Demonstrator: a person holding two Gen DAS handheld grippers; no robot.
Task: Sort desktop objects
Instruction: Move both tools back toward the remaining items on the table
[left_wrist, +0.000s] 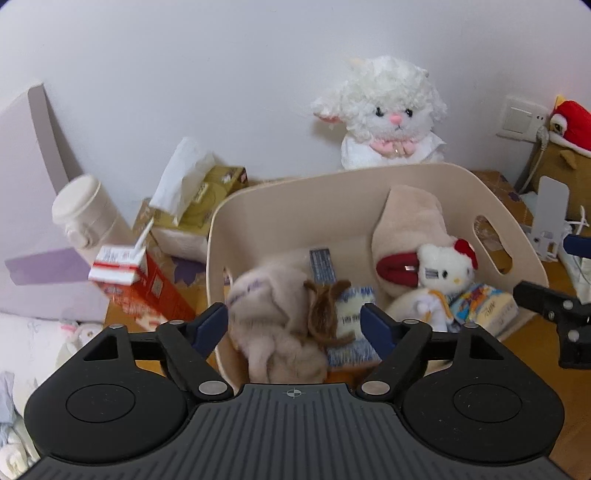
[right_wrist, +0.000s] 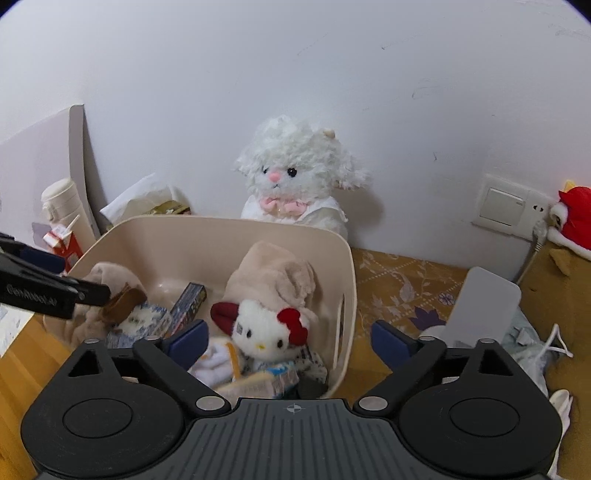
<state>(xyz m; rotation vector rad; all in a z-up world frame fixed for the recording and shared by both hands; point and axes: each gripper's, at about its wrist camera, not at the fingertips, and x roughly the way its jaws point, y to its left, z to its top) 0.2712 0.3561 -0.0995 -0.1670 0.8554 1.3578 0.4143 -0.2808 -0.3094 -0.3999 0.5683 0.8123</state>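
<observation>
A beige plastic bin (left_wrist: 295, 192) (right_wrist: 207, 236) stands on the desk. Inside lie a white kitten plush with a red bow (left_wrist: 445, 271) (right_wrist: 264, 334), a beige plush (left_wrist: 402, 218) (right_wrist: 273, 275), tissue packs (left_wrist: 484, 304) and a dark small box (right_wrist: 188, 302). My left gripper (left_wrist: 293, 321) is open over the bin's near left part. A blurred beige plush with brown ears (left_wrist: 280, 325) (right_wrist: 118, 299) lies between its fingers, untouched by the pads. My right gripper (right_wrist: 290, 336) is open and empty above the bin's near right rim.
A white lamb plush (left_wrist: 391, 118) (right_wrist: 295, 177) sits against the wall behind the bin. A tissue box (left_wrist: 199, 199), a cream flask (left_wrist: 86, 214) and a red carton (left_wrist: 140, 284) stand left. A grey stand (right_wrist: 484, 306), cables and a red plush (right_wrist: 574, 218) are right.
</observation>
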